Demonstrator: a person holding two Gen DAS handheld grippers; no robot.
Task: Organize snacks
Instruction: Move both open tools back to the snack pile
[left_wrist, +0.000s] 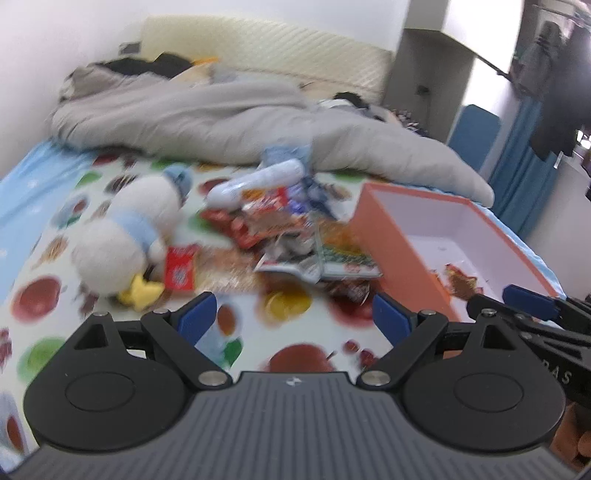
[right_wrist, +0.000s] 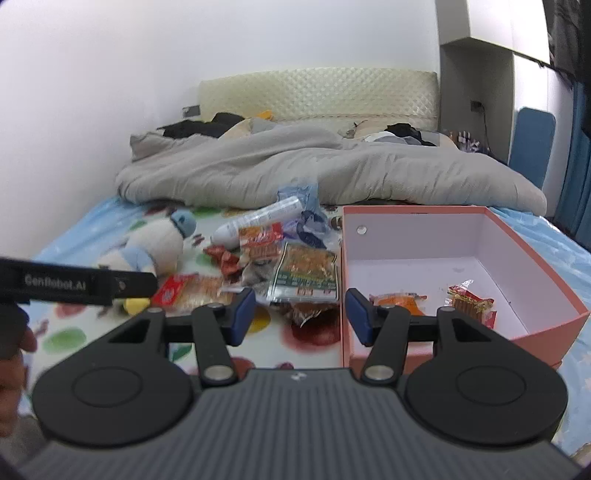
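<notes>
A heap of snack packets (left_wrist: 288, 229) (right_wrist: 280, 266) lies on the fruit-print bedsheet, with a white tube (left_wrist: 258, 182) (right_wrist: 258, 221) at its far end. To its right stands an open orange box (left_wrist: 388, 236) (right_wrist: 413, 210) with a white inside, holding an orange packet (right_wrist: 400, 299) and a red packet (right_wrist: 472, 301). My left gripper (left_wrist: 295, 314) hovers open over the sheet just short of the heap, nothing between its fingers. My right gripper (right_wrist: 301, 317) is open too, straddling the box's near-left corner without touching any packet.
A white plush duck (left_wrist: 122, 236) (right_wrist: 147, 247) lies left of the heap, a small red packet (left_wrist: 180, 267) beside it. A rumpled grey duvet (left_wrist: 221, 122) (right_wrist: 314, 173) covers the bed's far half. Blue curtains (right_wrist: 580, 177) hang at the right.
</notes>
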